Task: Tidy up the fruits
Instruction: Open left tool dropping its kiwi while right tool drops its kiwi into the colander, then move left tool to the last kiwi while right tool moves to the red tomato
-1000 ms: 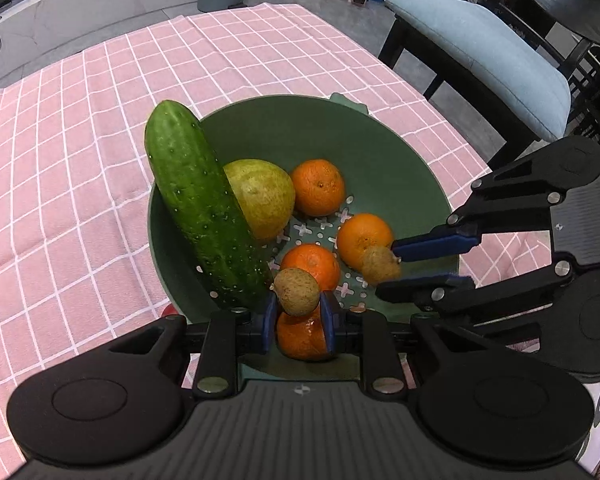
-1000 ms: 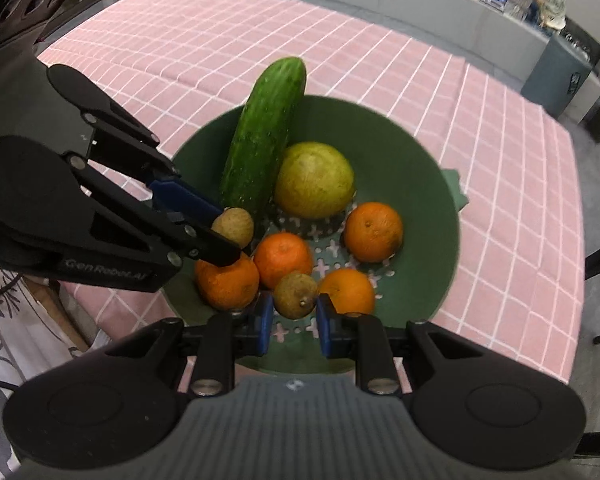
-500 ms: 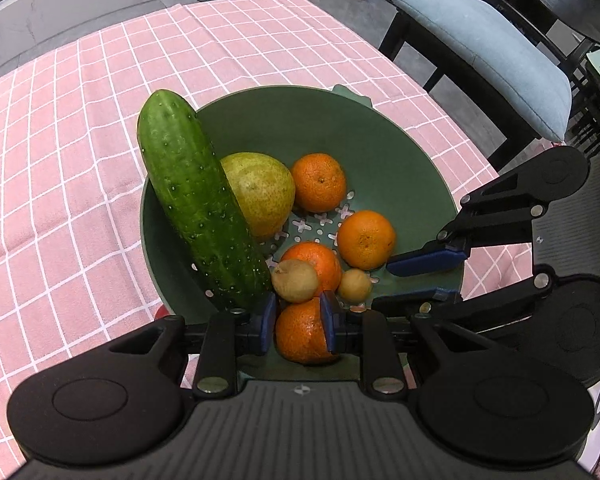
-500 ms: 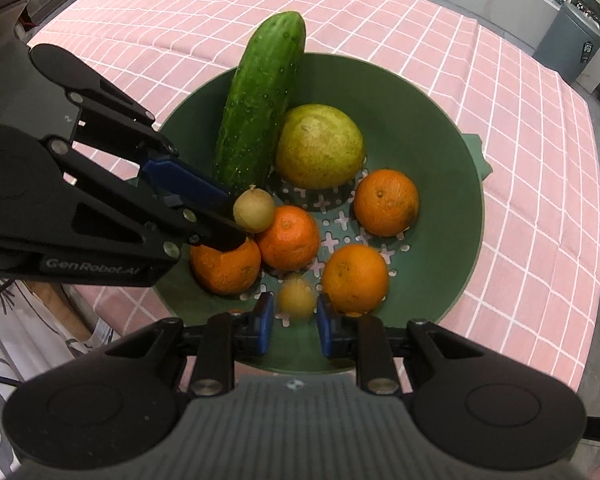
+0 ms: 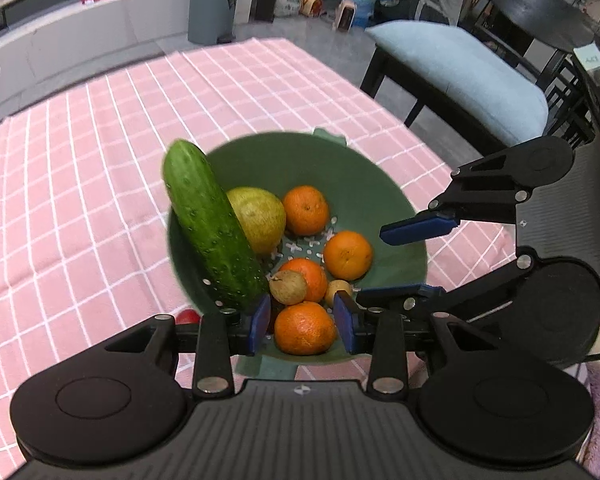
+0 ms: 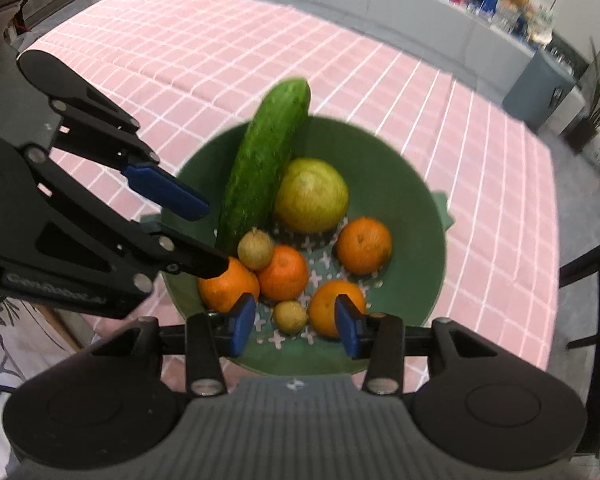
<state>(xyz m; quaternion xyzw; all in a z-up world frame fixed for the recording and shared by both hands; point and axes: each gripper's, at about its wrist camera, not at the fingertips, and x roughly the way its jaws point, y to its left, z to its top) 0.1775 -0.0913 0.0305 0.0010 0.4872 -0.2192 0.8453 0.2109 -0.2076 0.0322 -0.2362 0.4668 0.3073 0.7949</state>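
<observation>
A green colander bowl (image 5: 352, 184) (image 6: 404, 176) on the pink checked tablecloth holds a cucumber (image 5: 208, 224) (image 6: 264, 164), a yellow-green pear (image 5: 256, 220) (image 6: 312, 196), several oranges (image 5: 304, 328) (image 6: 284, 272) and two small brown fruits (image 5: 288, 288) (image 6: 290, 317). My left gripper (image 5: 302, 324) (image 6: 192, 236) is open and empty over the bowl's near rim. My right gripper (image 6: 296, 324) (image 5: 404, 260) is open and empty over the opposite rim. One brown fruit (image 6: 255, 250) rests on the oranges, the other on the bowl's floor.
A black chair with a light blue cushion (image 5: 460, 76) stands beside the table's right edge. A small red thing (image 5: 187, 316) lies beside the bowl, mostly hidden. A grey bin (image 5: 214, 4) and counter stand beyond the table.
Both grippers have opened and let go of their small brown fruits, which now lie in the bowl. Both grippers have drawn back and up from the bowl.
</observation>
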